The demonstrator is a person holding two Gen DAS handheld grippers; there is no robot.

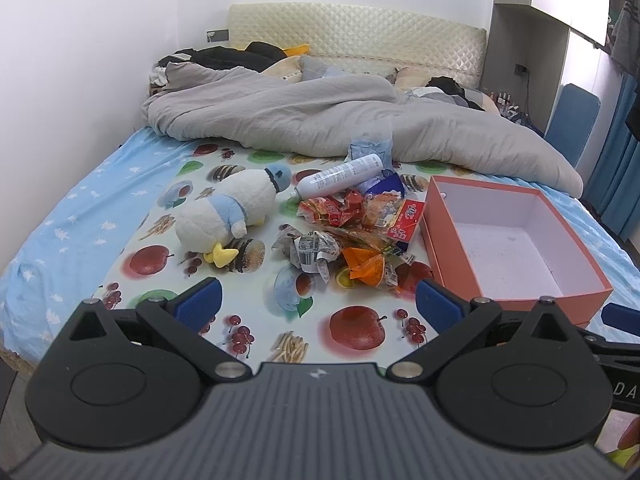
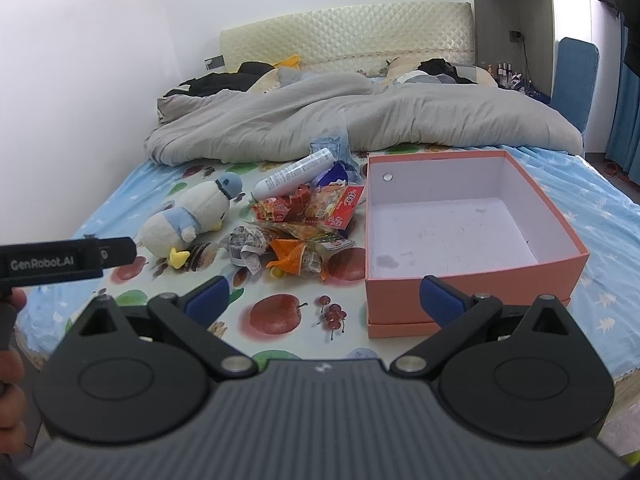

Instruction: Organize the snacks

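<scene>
A heap of snack packets (image 1: 352, 224) (image 2: 304, 224) in red, orange and silver wrappers lies on the fruit-print cloth (image 1: 256, 344) in the middle of the bed. To its right stands an orange box (image 1: 516, 284) (image 2: 472, 284), white inside, with nothing in it. My left gripper (image 1: 318, 304) is open, hovering short of the heap with nothing between its blue pads. My right gripper (image 2: 324, 300) is also open, near the box's front left corner. Part of the left gripper's body (image 2: 68, 260) shows at the left of the right wrist view.
A white plush duck (image 1: 228, 212) (image 2: 188, 216) lies left of the snacks. Behind the heap sit a white bottle (image 1: 344, 176) (image 2: 296, 174) and a blue packet (image 2: 334, 172). A rumpled grey quilt (image 1: 320, 120) fills the far half of the bed. A blue chair (image 1: 572, 120) stands at right.
</scene>
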